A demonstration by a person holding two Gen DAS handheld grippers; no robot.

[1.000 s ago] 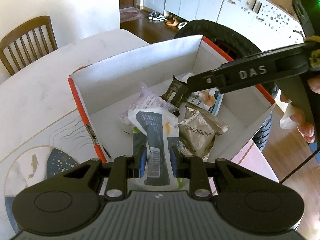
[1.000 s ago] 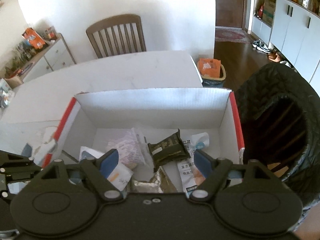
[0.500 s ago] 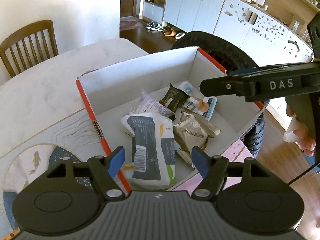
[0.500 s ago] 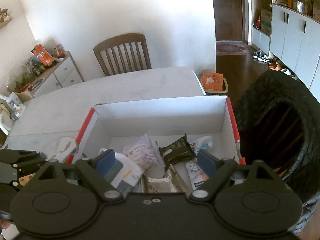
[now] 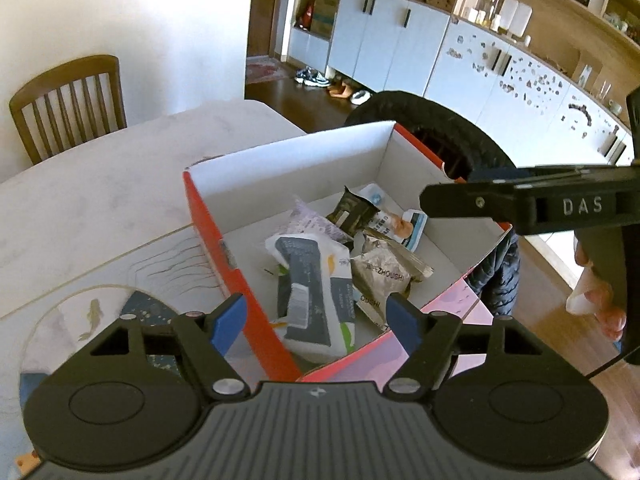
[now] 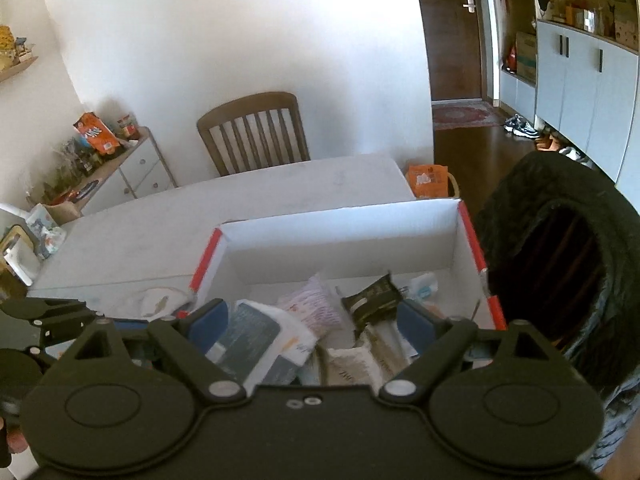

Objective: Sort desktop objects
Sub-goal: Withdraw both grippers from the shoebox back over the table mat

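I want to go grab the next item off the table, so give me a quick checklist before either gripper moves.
1. Left gripper open, holding nothing: ok.
2. Right gripper open, holding nothing: ok.
3. White and grey wipes pack lying inside the cardboard box, free of the fingers: ok.
4. Left gripper above the box's near corner, not touching its wall: ok.
5. Right gripper clear of the packets under it: cannot tell.
6. Next item to sort in sight on the table: not ok, none visible.

White marble table [image 5: 100,196], open cardboard box [image 5: 288,160], fish-pattern mat [image 5: 80,312]
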